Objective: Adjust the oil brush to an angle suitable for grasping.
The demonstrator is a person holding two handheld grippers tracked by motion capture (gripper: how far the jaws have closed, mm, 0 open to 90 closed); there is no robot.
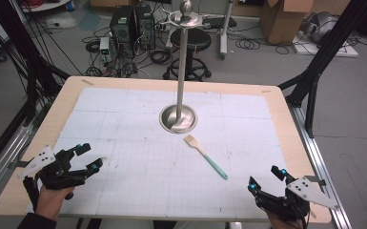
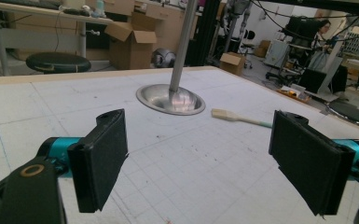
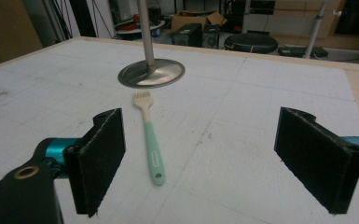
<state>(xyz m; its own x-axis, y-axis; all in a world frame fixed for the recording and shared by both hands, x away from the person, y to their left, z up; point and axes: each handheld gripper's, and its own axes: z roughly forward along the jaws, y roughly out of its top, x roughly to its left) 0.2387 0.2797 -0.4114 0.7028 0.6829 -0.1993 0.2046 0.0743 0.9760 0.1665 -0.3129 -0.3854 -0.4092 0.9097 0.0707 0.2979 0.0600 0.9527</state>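
A small brush (image 1: 205,156) with a pale bristle head and a mint-green handle lies flat on the white gridded mat, right of centre. It also lies ahead in the right gripper view, the brush (image 3: 151,140) with its handle end nearest, and farther off as the brush (image 2: 237,117) in the left gripper view. A metal stand (image 1: 178,118) with a round base and tall pole rises behind it. My left gripper (image 1: 88,158) rests open at the front left. My right gripper (image 1: 266,179) rests open at the front right. Nothing is between either pair of jaws.
The white mat (image 1: 138,143) covers most of the wooden table (image 1: 286,109). Beyond the far edge stand a black stool (image 1: 190,45), computer cases (image 1: 133,24), cables and cardboard boxes (image 1: 286,19). Black frame legs (image 1: 314,71) flank the table.
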